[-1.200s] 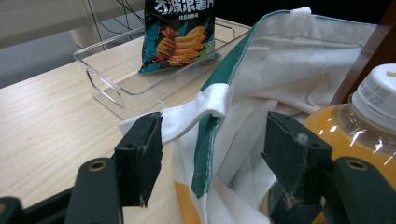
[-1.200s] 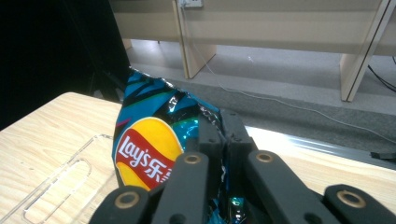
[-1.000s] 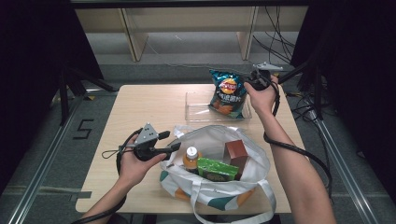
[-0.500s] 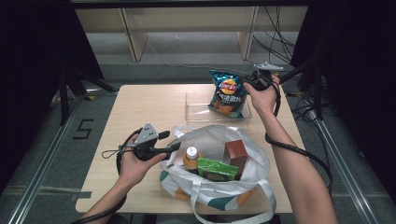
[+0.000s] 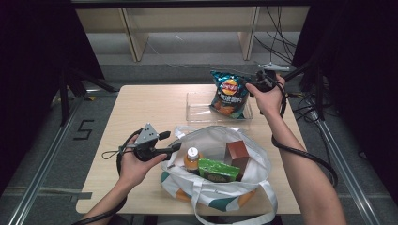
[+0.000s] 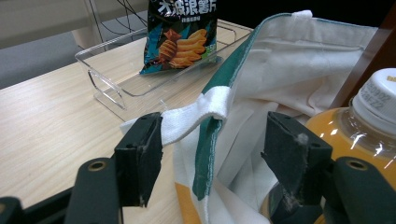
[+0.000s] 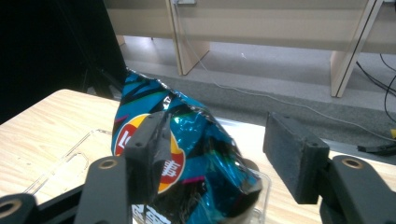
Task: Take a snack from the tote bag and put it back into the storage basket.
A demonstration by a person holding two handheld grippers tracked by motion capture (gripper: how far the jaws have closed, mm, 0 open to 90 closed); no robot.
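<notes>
Now the right hand-held gripper (image 5: 253,84) has just been opening — jaws spread, chip bag (image 5: 228,93) between them, upright in the clear tray (image 5: 199,110) upper right. Best withdraw straight back; the left hand-held gripper (image 5: 171,140) stands spread around the tote bag (image 5: 244,136) rim.

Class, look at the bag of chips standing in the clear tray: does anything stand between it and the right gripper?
Nothing visible does. The bag of chips sits between the open jaws of the right gripper, which have just been opening, in the clear tray.
</notes>
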